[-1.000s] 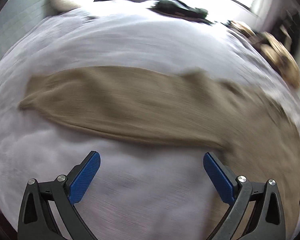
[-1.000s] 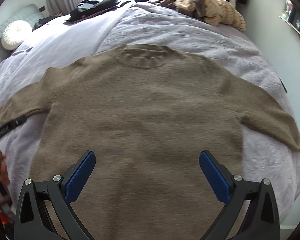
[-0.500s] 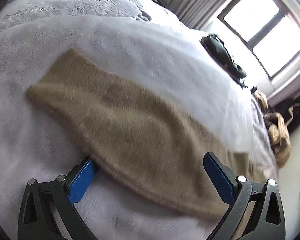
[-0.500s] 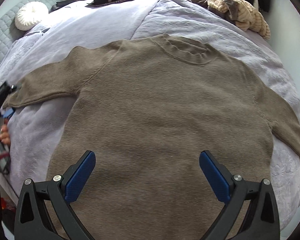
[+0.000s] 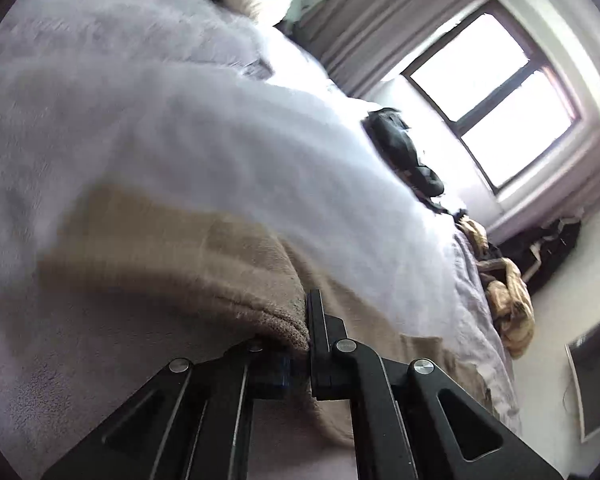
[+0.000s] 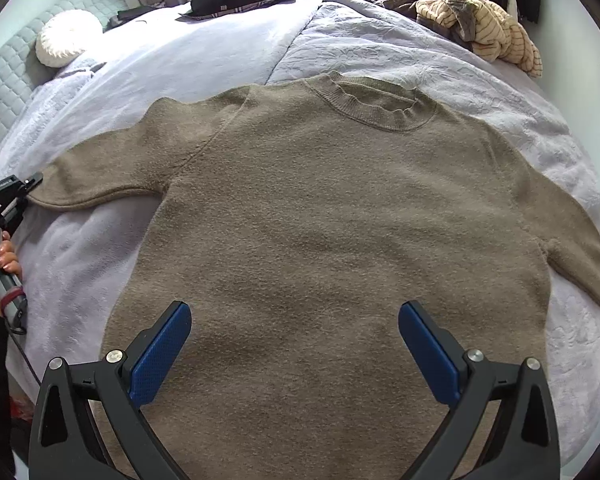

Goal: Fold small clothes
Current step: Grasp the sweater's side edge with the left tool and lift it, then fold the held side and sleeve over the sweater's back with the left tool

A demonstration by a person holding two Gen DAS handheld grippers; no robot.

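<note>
The brown sweater [image 6: 332, 240] lies flat, front up, on the pale bedspread [image 6: 400, 56], spread so its parts can be folded inward. At the sweater's left sleeve end, the left gripper [image 5: 306, 332] is clamped tight on the cuff [image 5: 276, 320], a grip likely meant to carry the sleeve over the body. Over the sweater's lower hem, the right gripper [image 6: 294, 344] hangs with jaws wide apart and nothing between them, probably waiting.
</note>
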